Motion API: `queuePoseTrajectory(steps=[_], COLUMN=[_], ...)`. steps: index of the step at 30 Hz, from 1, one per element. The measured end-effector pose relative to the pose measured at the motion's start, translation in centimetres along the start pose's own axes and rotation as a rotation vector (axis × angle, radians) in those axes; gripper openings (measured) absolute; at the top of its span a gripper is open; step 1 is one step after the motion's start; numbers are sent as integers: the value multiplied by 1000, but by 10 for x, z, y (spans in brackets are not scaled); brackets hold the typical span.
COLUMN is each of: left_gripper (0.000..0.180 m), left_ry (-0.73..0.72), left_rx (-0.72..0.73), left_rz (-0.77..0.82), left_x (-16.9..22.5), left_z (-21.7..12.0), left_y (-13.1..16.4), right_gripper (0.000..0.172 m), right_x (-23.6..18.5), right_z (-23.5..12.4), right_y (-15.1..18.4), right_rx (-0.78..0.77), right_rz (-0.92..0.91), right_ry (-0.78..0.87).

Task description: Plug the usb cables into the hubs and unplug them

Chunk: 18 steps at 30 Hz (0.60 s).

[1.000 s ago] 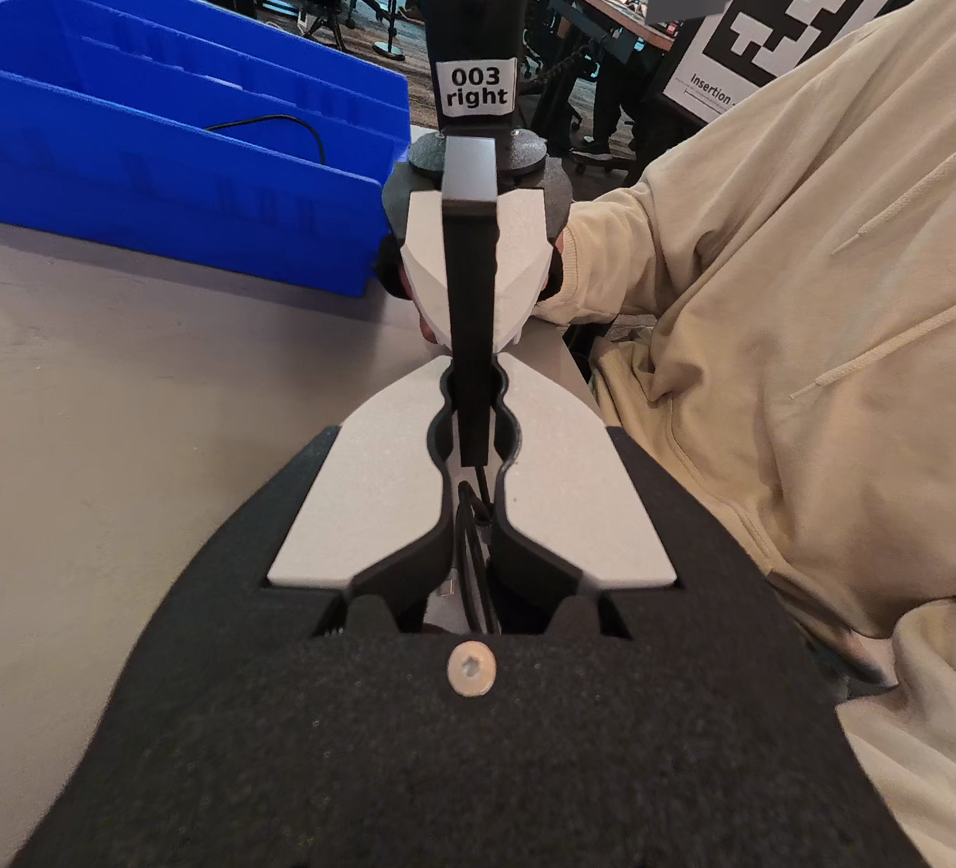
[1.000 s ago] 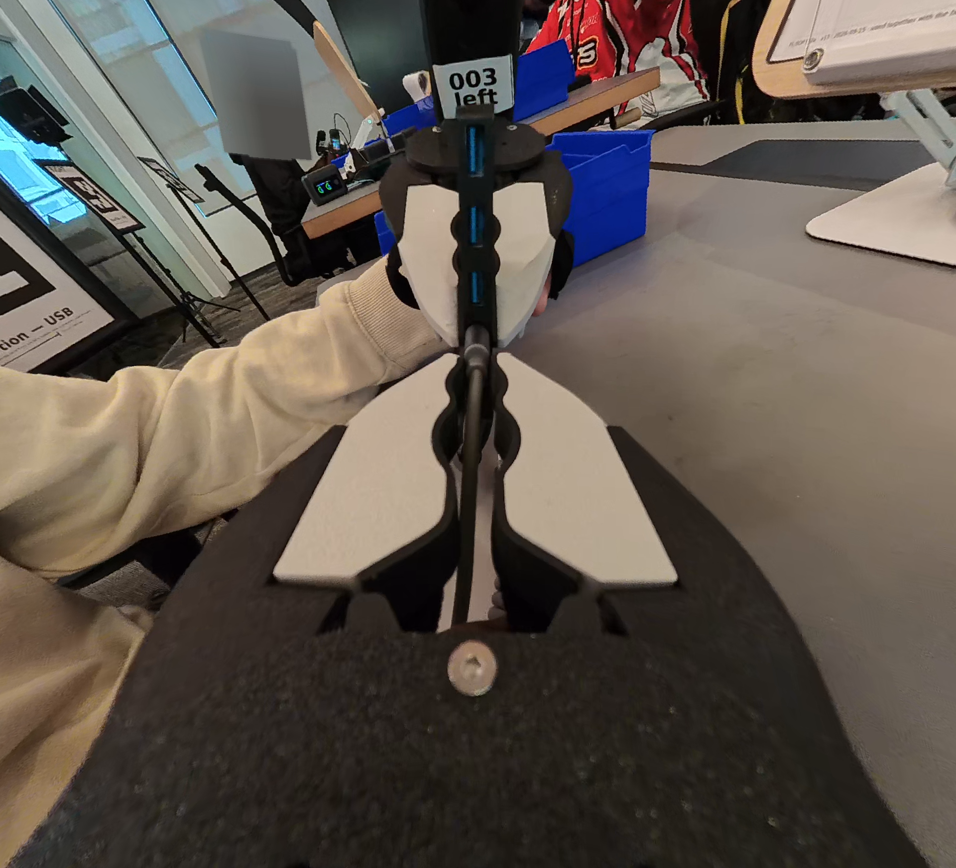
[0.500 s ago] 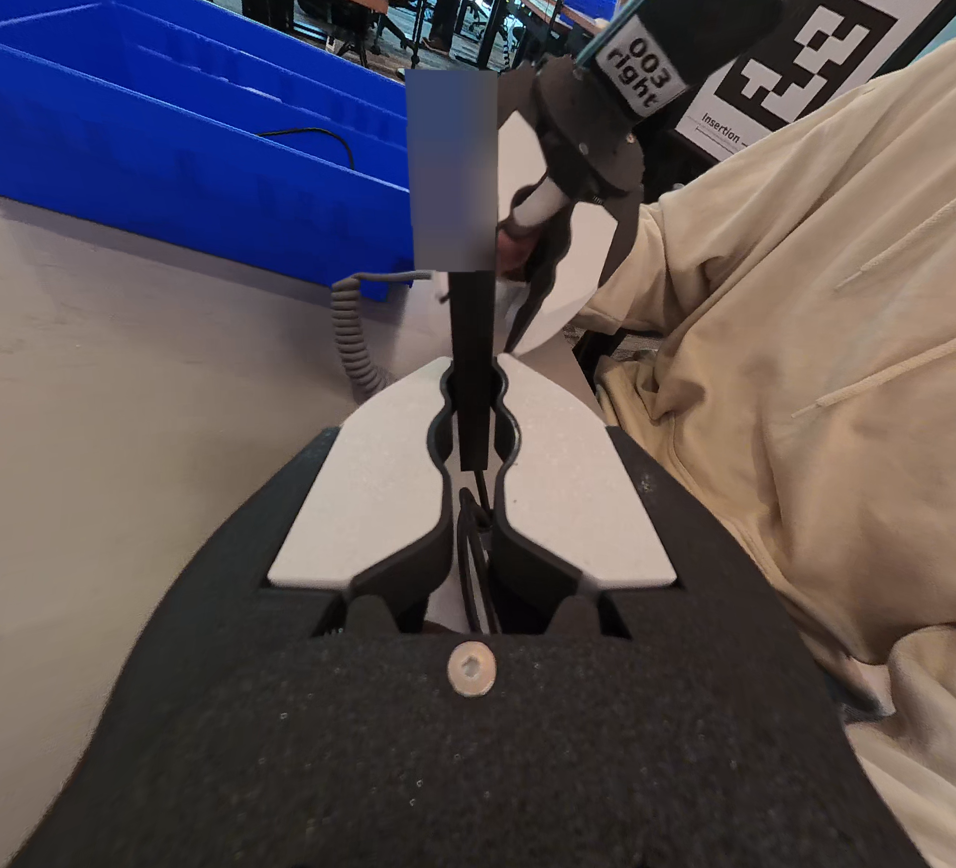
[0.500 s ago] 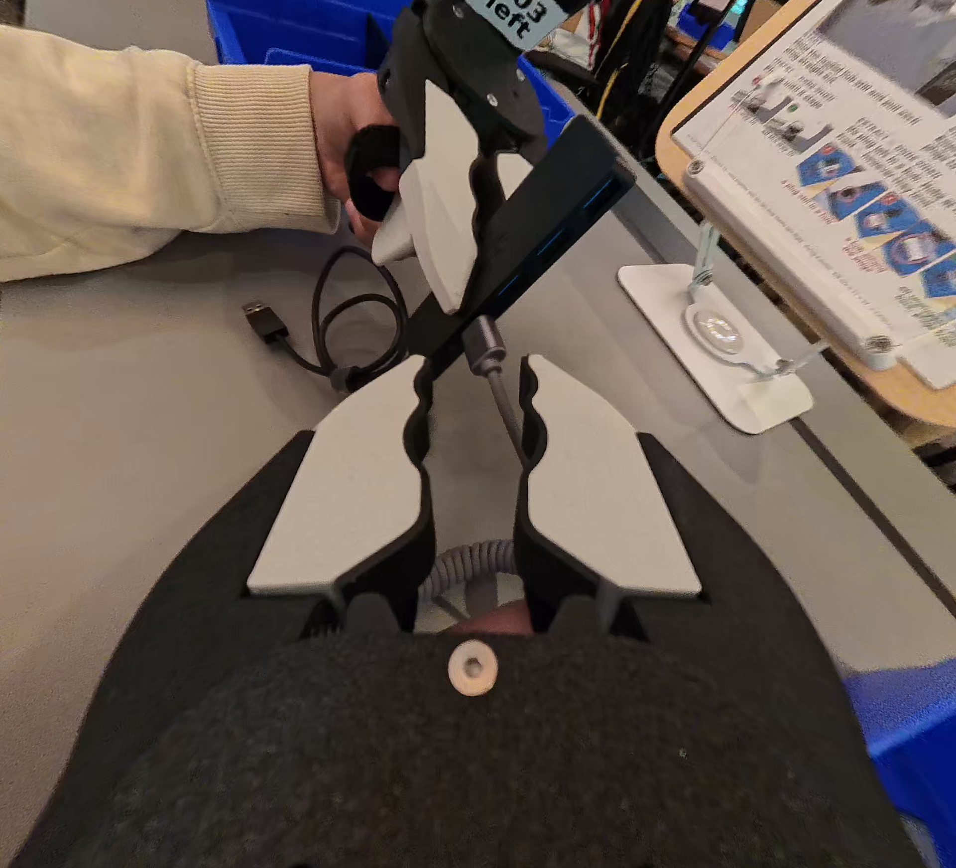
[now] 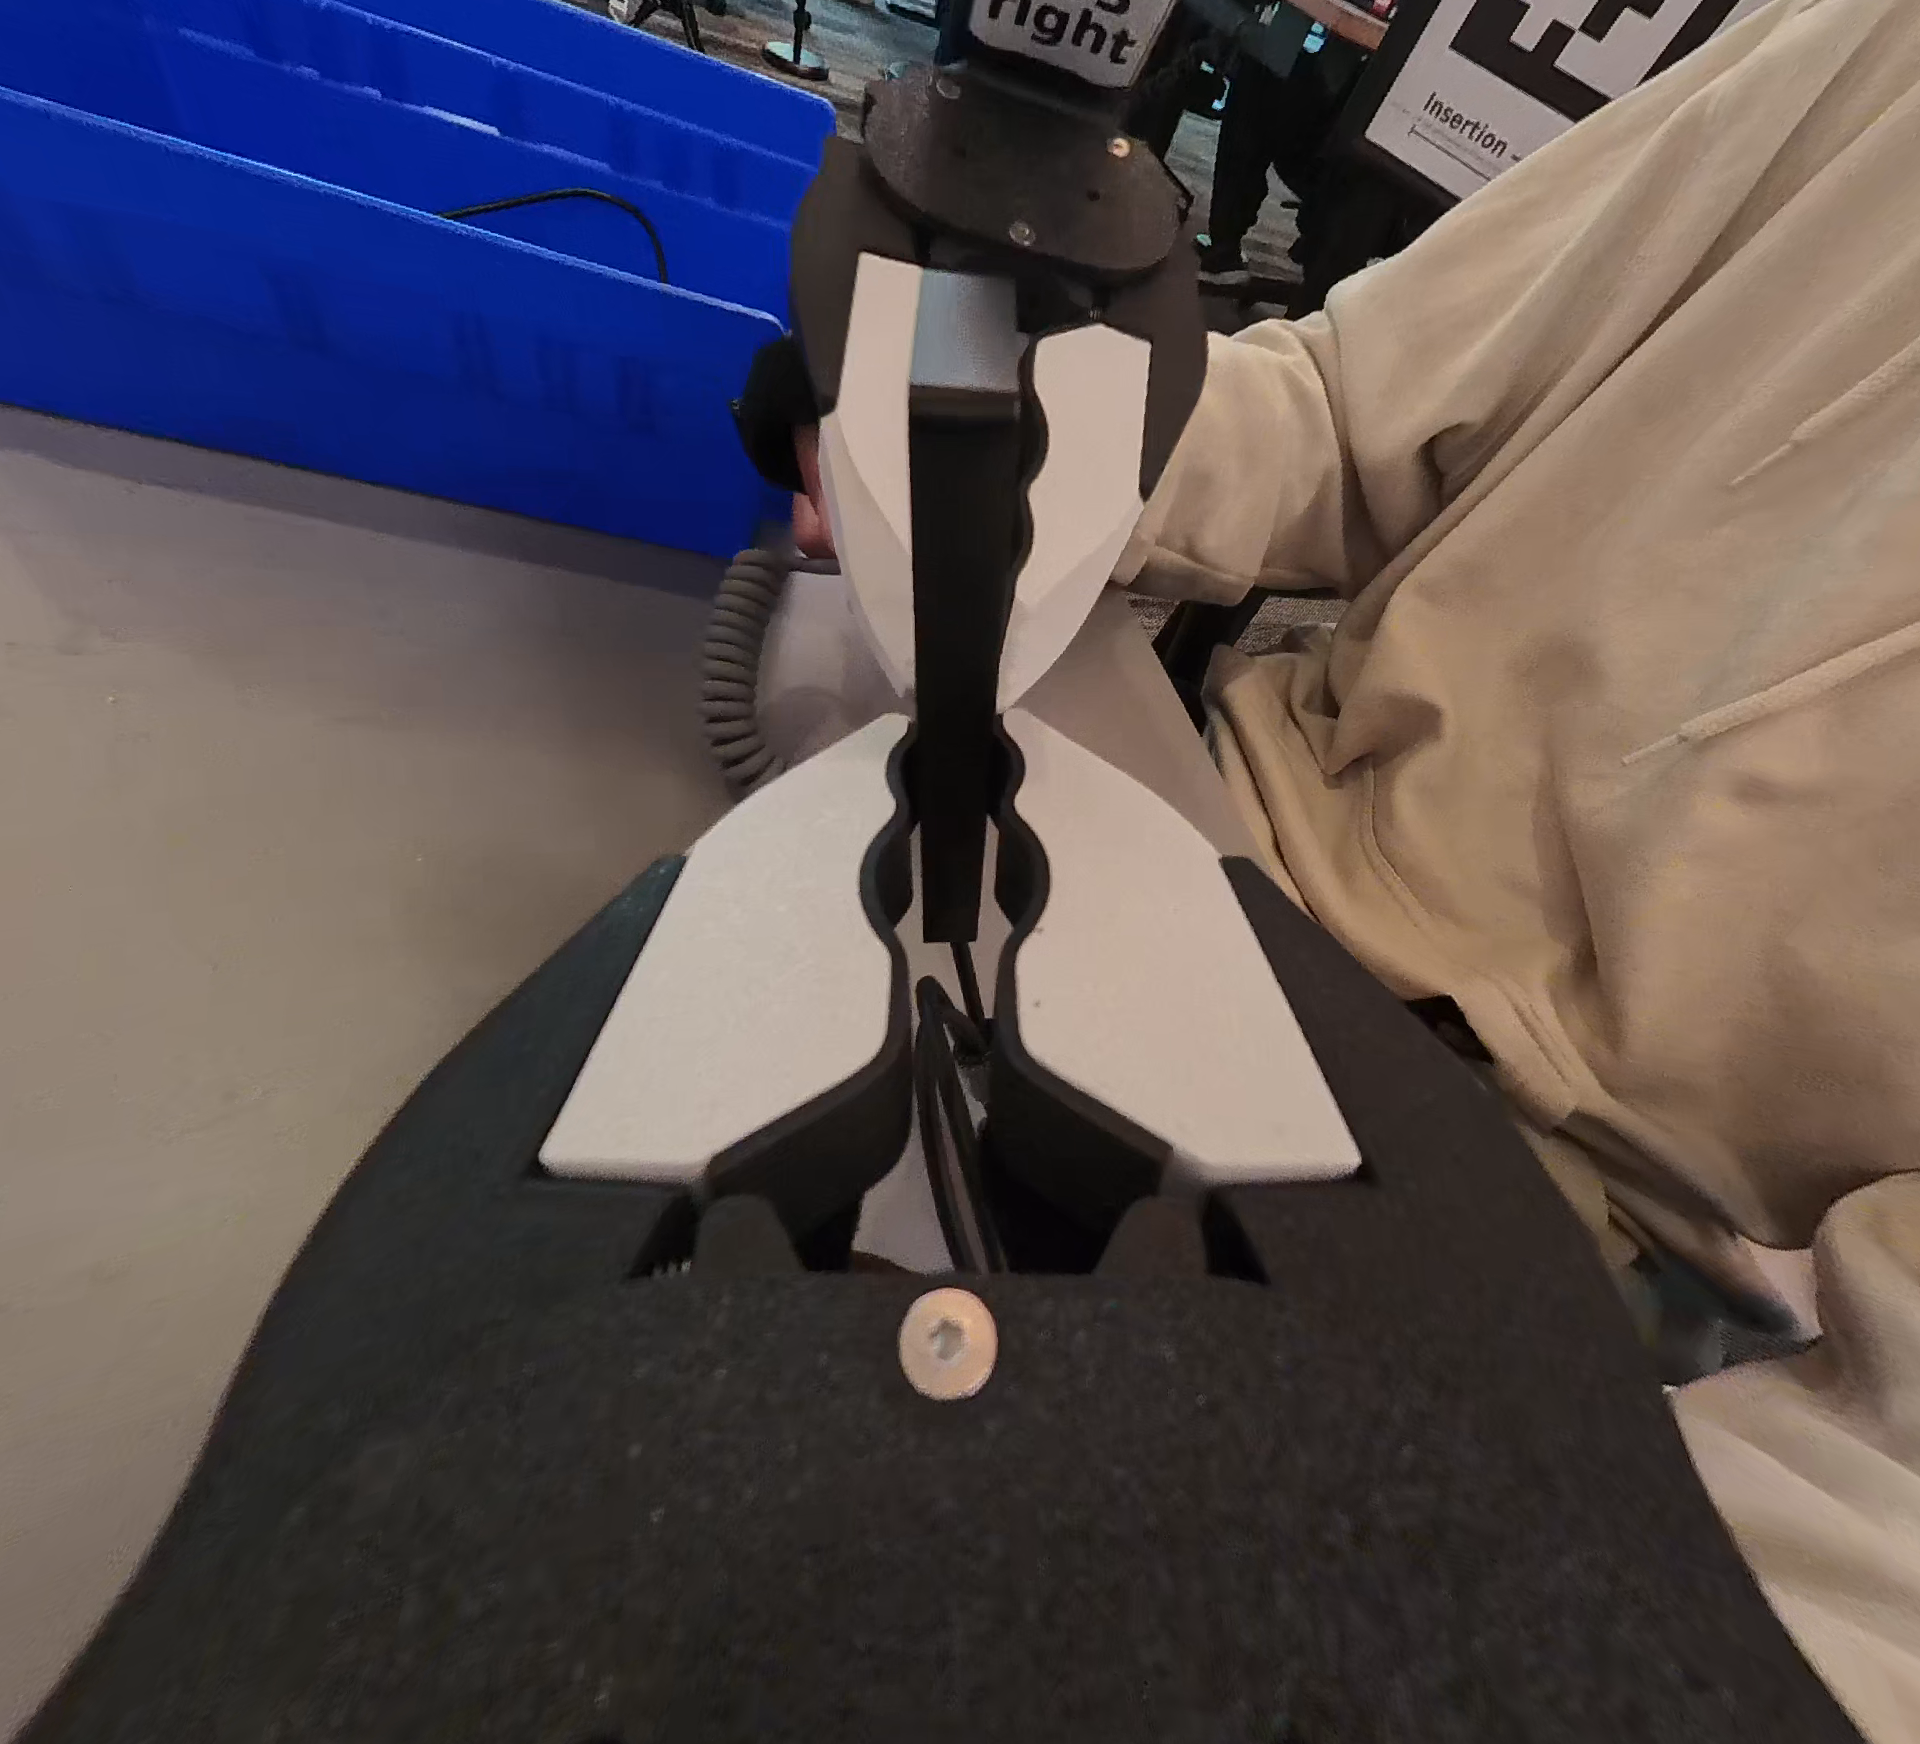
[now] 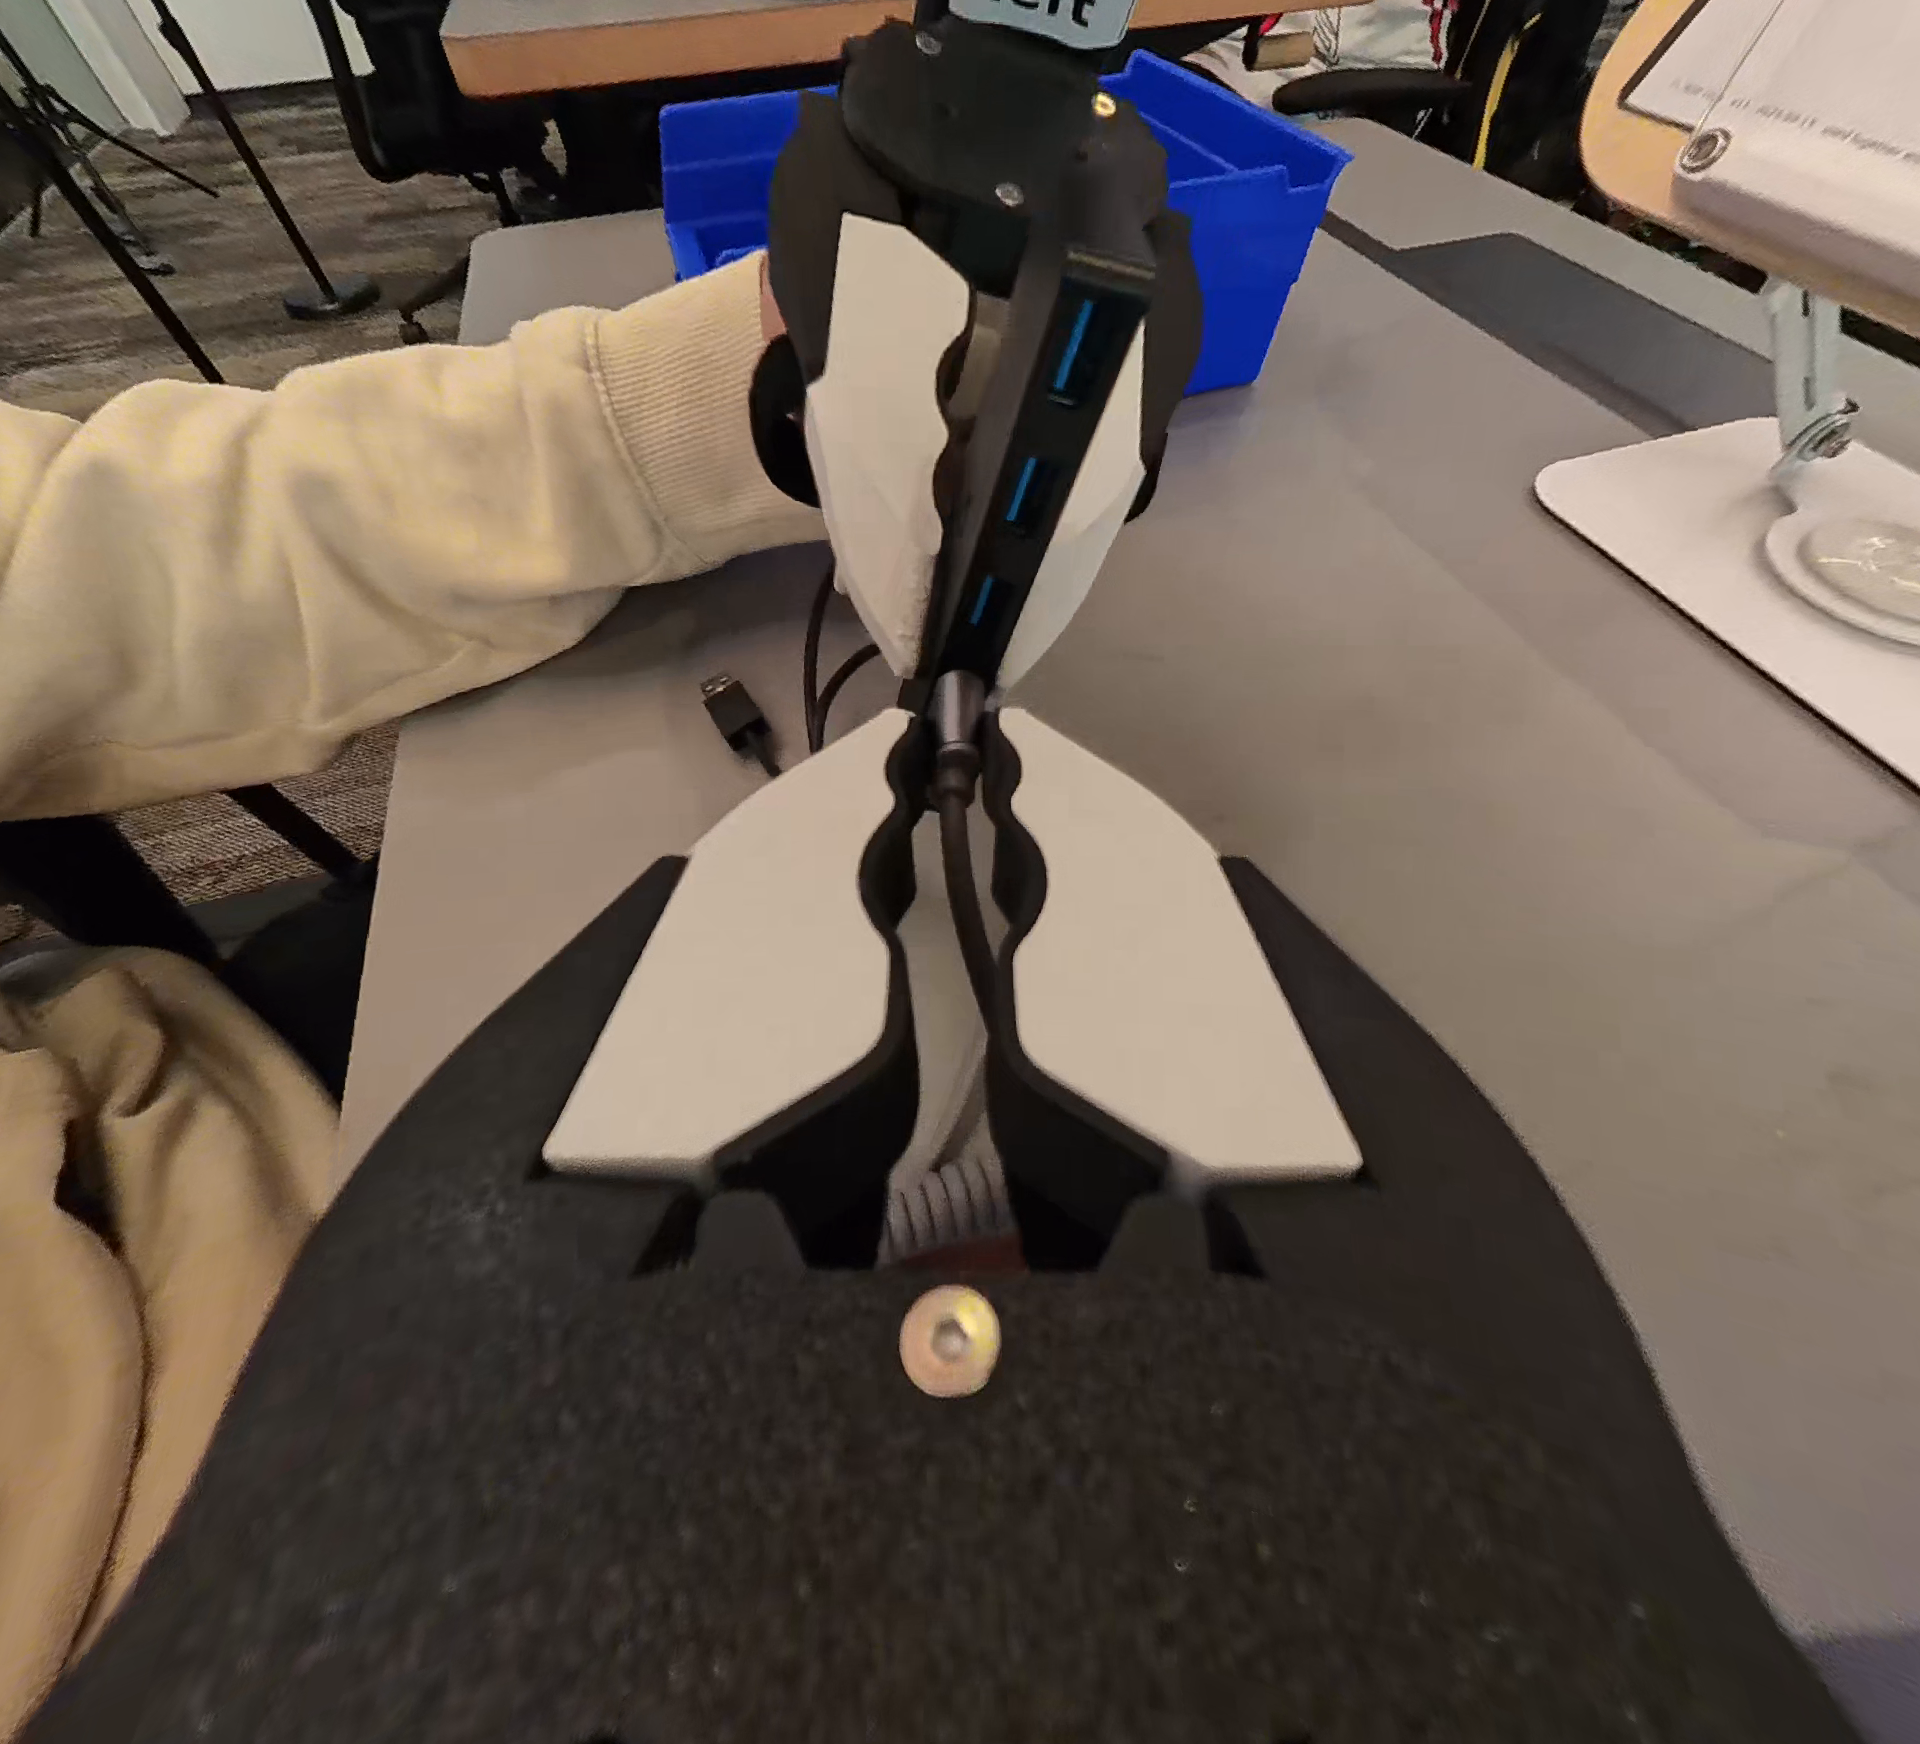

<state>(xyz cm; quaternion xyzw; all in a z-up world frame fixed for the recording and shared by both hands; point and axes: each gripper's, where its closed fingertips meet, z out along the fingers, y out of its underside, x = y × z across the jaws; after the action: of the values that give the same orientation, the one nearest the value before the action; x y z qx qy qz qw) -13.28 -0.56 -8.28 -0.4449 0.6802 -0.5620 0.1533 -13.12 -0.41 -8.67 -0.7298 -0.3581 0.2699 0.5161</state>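
Left tongs (image 5: 954,759) pinch hub (image 5: 961,614) (lengthwise, pointing away)

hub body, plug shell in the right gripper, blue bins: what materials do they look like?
Hub: matte black, probably plastic; flat, dull sides with blue port inserts. Plug shell, gripped by the right gripper: likely metal, grey cylinder with a soft sheen. Blue bin: moulded plastic, glossy, with ribbed walls and dividers. All judged by look only.

Grey table (image 6: 1455,759) with blue bin (image 6: 1247,260), white stand base (image 6: 1714,551), loose USB plug (image 6: 732,707).
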Motion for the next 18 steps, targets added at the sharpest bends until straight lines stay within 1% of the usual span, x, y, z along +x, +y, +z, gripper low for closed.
queuePoseTrajectory(steps=[18], left_gripper=[11], left_ry=[-1], left_rx=[-26], left_rz=[18], left_x=[2], left_z=[5], left_y=[2], right_gripper=[10], right_x=[-3], right_z=[-5], right_y=[4], right_rx=[-18], right_rz=[-28], right_ry=[17])
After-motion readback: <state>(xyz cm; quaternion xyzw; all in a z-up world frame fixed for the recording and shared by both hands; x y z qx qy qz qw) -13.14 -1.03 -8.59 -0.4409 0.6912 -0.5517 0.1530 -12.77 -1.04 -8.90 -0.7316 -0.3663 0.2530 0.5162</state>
